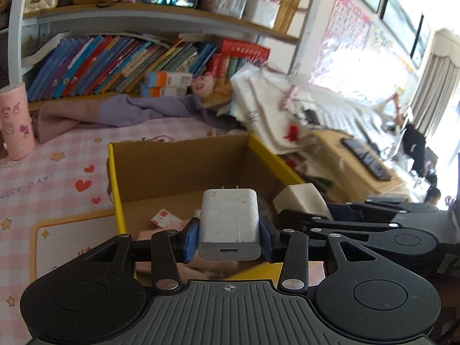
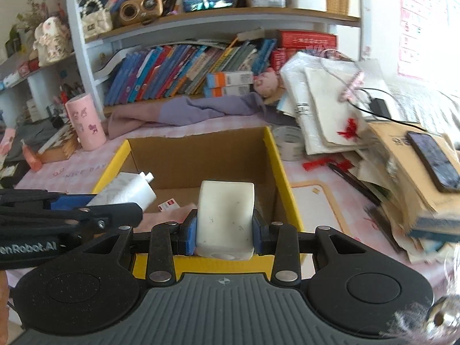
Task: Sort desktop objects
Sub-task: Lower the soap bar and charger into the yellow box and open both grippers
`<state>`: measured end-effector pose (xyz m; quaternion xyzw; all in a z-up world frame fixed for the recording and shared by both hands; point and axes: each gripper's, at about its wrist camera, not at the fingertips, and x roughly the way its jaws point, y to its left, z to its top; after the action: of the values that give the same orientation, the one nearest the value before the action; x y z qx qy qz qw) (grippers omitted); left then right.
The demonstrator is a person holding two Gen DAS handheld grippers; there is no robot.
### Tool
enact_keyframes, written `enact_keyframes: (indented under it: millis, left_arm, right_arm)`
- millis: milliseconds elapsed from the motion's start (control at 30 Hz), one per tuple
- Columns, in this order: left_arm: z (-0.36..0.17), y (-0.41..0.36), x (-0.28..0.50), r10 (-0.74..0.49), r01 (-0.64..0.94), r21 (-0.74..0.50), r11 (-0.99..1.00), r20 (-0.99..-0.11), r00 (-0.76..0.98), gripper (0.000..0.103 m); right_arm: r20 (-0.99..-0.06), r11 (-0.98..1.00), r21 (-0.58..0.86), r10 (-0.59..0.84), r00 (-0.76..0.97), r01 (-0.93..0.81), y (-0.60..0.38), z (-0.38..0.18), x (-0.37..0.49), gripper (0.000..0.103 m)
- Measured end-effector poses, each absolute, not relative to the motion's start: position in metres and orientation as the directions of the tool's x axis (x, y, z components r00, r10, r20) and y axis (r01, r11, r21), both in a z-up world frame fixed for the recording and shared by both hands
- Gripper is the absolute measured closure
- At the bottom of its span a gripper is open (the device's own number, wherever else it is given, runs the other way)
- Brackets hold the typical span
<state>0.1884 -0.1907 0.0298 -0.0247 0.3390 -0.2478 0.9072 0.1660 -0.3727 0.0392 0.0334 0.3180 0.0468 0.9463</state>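
My left gripper (image 1: 228, 237) is shut on a white wall charger (image 1: 229, 218), prongs pointing away, held above the near edge of an open cardboard box with yellow rims (image 1: 115, 178). My right gripper (image 2: 225, 230) is shut on a cream-white block-shaped object (image 2: 225, 215), also over the box (image 2: 283, 169). The charger shows at the left of the right wrist view (image 2: 129, 191); the cream block shows at the right of the left wrist view (image 1: 302, 198). A small red-and-white card (image 1: 162, 219) and something pink lie inside the box.
A pink cylinder cup (image 2: 85, 122) stands left of the box. A purple cloth (image 2: 184, 112) lies behind it below a bookshelf (image 2: 187, 69). A roll of tape (image 2: 289, 142), stacked papers and a phone (image 2: 435, 156) on a carton sit to the right.
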Motion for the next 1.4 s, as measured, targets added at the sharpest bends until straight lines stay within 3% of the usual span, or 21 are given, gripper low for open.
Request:
enact_keyframes:
  millis: [533,800,933,1067,1133,1267,1400]
  left_arm:
    - [-0.001,-0.208,0.224,-0.340,0.381,-0.100,0.919,-0.690,0.639,0.061]
    - [-0.003,-0.208,0.229,-0.328,0.368,-0.089,0.926,-0.674,0.662,0.060]
    - [0.000,-0.201,0.227,-0.321,0.343,-0.101,0.934,-0.659,0.680,0.047]
    - [0.008,-0.195,0.221,-0.335,0.333,-0.126,0.935,-0.623,0.707,0.038]
    - [0.013,-0.193,0.216,-0.330,0.324,-0.124,0.938,-0.606,0.724,0.033]
    - [0.025,-0.187,0.204,-0.320,0.305,-0.124,0.944,-0.563,0.762,0.022]
    - [0.032,-0.177,0.188,-0.275,0.258,-0.109,0.960,-0.530,0.802,0.017]
  right_arm:
    - [-0.714,0.982,0.036,0.156,0.683,-0.187,-0.366,-0.005,0.227,0.070]
    - [-0.740,0.978,0.026,0.158,0.654,-0.206,-0.365,-0.014,0.235,0.069]
    - [-0.737,0.977,0.043,0.171,0.654,-0.208,-0.366,-0.013,0.235,0.065]
    - [-0.717,0.973,0.062,0.200,0.668,-0.223,-0.363,-0.007,0.231,0.048]
    - [-0.700,0.972,0.042,0.193,0.687,-0.231,-0.360,-0.003,0.227,0.044]
    - [-0.672,0.972,0.024,0.189,0.716,-0.234,-0.358,0.007,0.220,0.042]
    - [-0.644,0.977,0.031,0.181,0.743,-0.210,-0.362,0.014,0.211,0.042]
